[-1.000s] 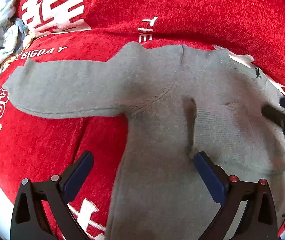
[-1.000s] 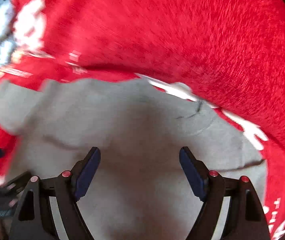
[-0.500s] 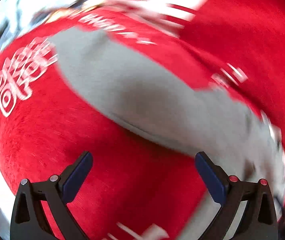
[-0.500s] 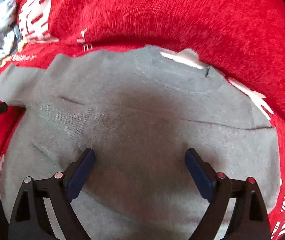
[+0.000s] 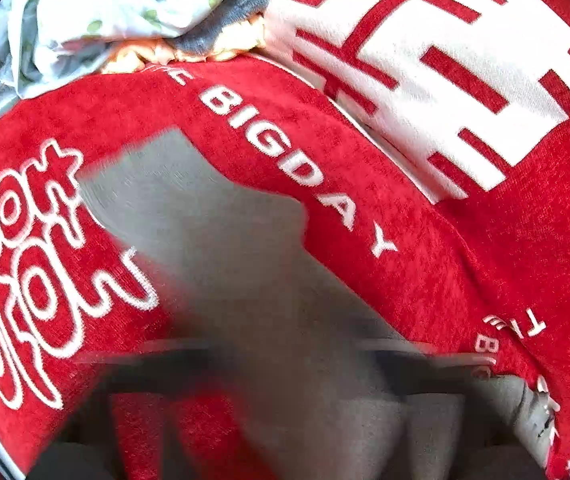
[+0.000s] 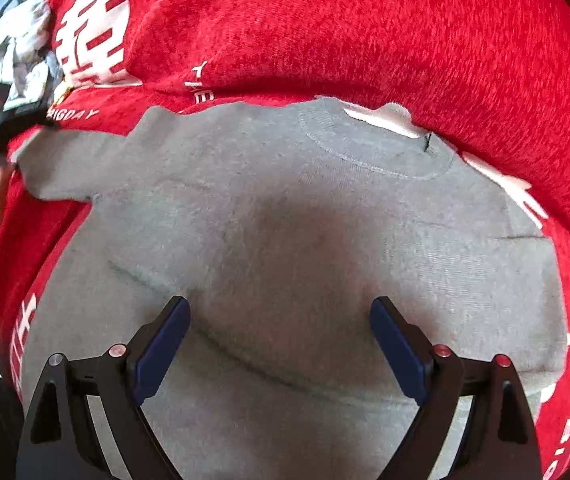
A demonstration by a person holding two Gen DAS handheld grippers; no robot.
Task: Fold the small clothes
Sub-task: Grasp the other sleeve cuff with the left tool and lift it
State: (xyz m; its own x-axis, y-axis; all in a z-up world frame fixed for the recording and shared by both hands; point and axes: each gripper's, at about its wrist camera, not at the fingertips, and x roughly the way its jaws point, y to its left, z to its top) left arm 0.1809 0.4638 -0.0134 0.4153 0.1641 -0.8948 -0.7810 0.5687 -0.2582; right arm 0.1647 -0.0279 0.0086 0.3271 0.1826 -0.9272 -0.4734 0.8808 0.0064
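Left wrist view: the left gripper (image 5: 285, 364) is a blur, its jaws just snapped together at the grey sleeve (image 5: 205, 232) on the red blanket (image 5: 405, 280).

Right wrist view: the right gripper (image 6: 281, 344) hangs wide, empty, over the sweater (image 6: 285, 220) mid-blanket.

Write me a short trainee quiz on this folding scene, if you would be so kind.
1. True or false: the right gripper is shut on the grey sweater.
2. The sweater lies on: A) a red blanket; B) a wooden table; C) a blue tray.
3. In the left wrist view, what does the white lettering beside the sleeve spell?

Key: 1 false, its jaws stand open above the cloth; 2 A; 3 BIGDAY.
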